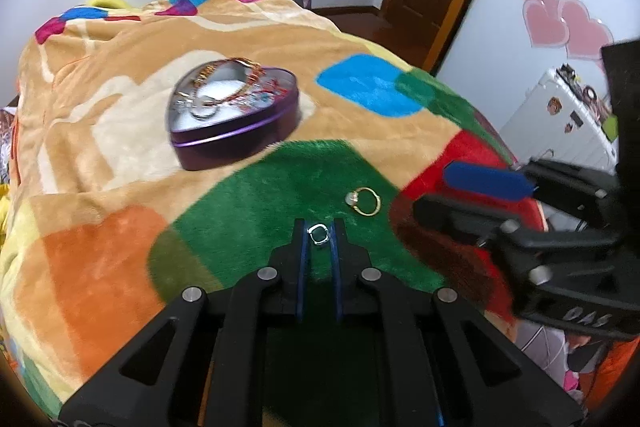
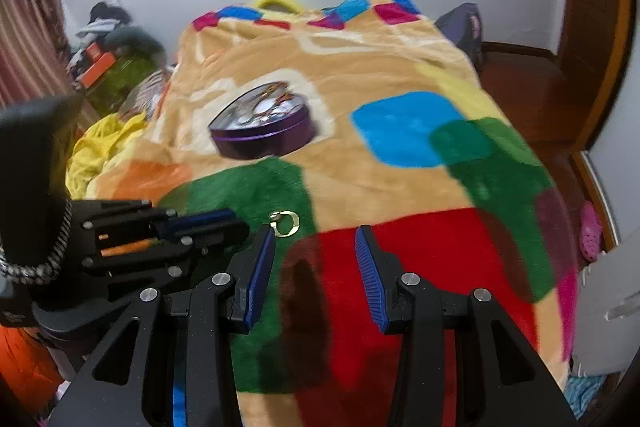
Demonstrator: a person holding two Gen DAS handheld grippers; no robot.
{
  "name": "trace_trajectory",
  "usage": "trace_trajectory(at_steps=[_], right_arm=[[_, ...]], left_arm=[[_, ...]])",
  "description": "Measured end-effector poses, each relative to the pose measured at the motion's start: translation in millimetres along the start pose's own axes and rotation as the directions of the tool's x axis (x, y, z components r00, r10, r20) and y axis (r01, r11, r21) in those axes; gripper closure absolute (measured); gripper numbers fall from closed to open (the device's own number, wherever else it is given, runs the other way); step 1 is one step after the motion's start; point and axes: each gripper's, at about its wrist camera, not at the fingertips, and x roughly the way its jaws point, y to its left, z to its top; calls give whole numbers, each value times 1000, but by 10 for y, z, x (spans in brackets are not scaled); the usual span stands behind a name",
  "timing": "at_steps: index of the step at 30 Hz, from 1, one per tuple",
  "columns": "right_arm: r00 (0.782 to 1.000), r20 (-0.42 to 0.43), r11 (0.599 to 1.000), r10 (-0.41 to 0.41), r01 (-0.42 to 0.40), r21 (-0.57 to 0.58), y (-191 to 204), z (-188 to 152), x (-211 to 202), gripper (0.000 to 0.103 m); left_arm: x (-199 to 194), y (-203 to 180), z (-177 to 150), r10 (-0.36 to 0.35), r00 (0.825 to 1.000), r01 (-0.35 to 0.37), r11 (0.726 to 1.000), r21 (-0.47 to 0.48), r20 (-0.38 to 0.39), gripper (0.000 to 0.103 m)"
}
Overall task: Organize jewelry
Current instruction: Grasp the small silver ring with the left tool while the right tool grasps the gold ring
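While left gripper (image 1: 319, 233) pinches silver ring (image 1: 319, 234) near, over green patch of blanket (image 1: 256, 211): keep squeeze firm, lift straight. Right gripper (image 2: 316, 239) agape, empty. Gold ring (image 1: 363, 201) just right. Heart tin (image 1: 234, 115) far left, bracelets inside.

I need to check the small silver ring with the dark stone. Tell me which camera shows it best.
The left wrist view. There the small silver ring with the dark stone sits centred between the left gripper fingertips, shut on it, above the green blanket patch. The right wrist view shows only the left gripper from the side; the ring is hidden.
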Motion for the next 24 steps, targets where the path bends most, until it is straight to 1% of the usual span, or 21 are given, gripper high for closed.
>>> trace_trajectory(at_steps=[4,9,12,18,21,24], right_arm=[[1000,-22,999,18,-18,-32,105,-4,117,65],[999,-51,999,16,-18,-47,170,-20,281,65],[999,-51,999,3,-5,-49,191,-30,345,66],[999,-47,998,-21,18,-67,208,-13,418,77],[999,-43,997,-29,26,-75,204,-10,442,86],[999,-44,997,-30,26,-75,206,3,434,86]], left_arm=[[-124,135,-11,27,999,-26,999,-20,24,94],[-220,261,-59,30,999,-28,998,-49,39,94],[-249,294,-93,30,999,-27,998,-58,42,94],[-255,330,-115,25,999,-21,997,-75,48,94],[-265,322,-115,22,998,-18,997,-76,51,94],[-298,305,-109,23,998,-18,997,-73,59,94]])
